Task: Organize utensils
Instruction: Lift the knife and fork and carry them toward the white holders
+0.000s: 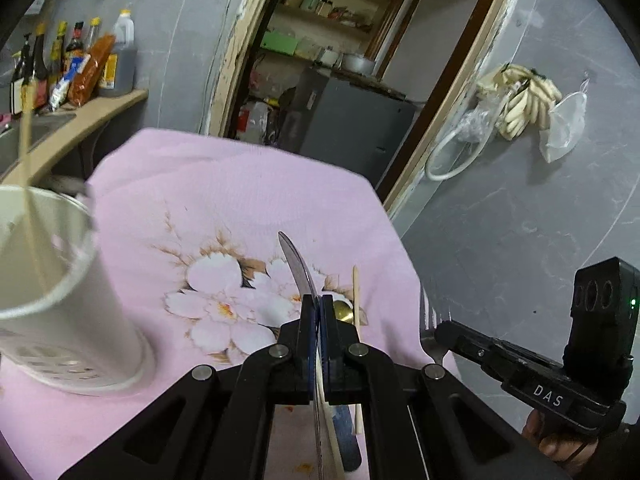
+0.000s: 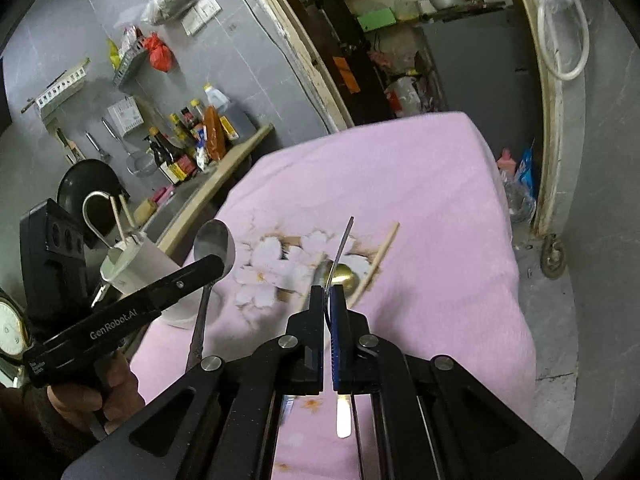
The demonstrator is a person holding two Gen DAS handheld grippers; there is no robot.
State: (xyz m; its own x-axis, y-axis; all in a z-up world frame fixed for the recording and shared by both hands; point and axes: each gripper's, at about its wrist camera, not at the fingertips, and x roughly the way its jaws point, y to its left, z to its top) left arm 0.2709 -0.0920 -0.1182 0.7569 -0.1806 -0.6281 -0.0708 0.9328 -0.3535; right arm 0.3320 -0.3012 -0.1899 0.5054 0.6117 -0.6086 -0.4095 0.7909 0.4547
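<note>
Pink flowered cloth covers tabletop [image 1: 208, 184]. Left claw [image 1: 318, 308] clenched on spoon [image 2: 214, 240]; right claw [image 2: 330, 300] clenched on fork [image 1: 432, 332]. Both lifted clear. Steel likely stiff, light, slippery: grip mid-handle. White holder [image 1: 60, 304] near left.

The far half of the pink cloth [image 2: 400, 168] lies bare, open room for a gripper to pass. At the cloth's left edge a white utensil holder [image 1: 68, 312] stands upright, chopsticks [image 1: 28, 152] rising from its mouth and barring the way above it. Near the middle, a gold spoon [image 2: 344, 276] and a loose chopstick [image 2: 380, 256] lie flat, low obstacles
</note>
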